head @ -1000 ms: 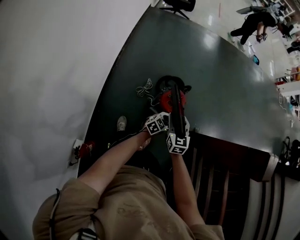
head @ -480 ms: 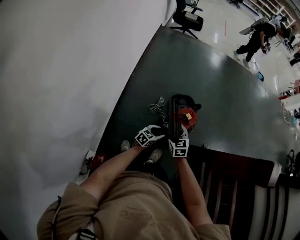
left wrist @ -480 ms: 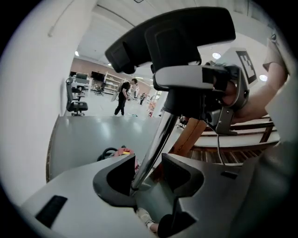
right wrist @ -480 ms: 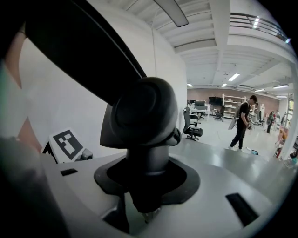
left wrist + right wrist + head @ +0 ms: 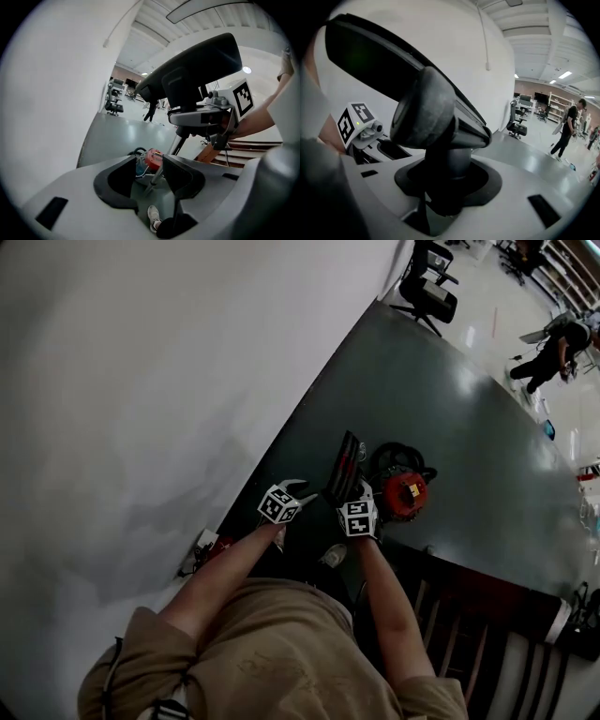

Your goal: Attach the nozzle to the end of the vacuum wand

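The right gripper (image 5: 354, 493) pinches the neck of the black nozzle (image 5: 344, 465), jaws pressed on it from both sides, and holds the flat head tilted up, clear of the floor. The left gripper (image 5: 298, 491) is just to its left with jaws spread and nothing between the pads. Past them, lower and farther off, the thin metal wand (image 5: 155, 176) slants up from the red vacuum body (image 5: 405, 495), well apart from the nozzle. The vacuum sits on the floor just right of the nozzle, with a black hose (image 5: 394, 450) looped behind it. The wearer's shoe (image 5: 331, 556) is near, below the grippers. A wooden slatted chair back (image 5: 459, 615) stands near on the right. A wall socket (image 5: 202, 545) is low on the left.

The floor (image 5: 469, 427) is a dark grey-green, glossy strip along a plain white wall (image 5: 141, 381). Far off are an office chair (image 5: 429, 292) and a standing person (image 5: 553, 343).
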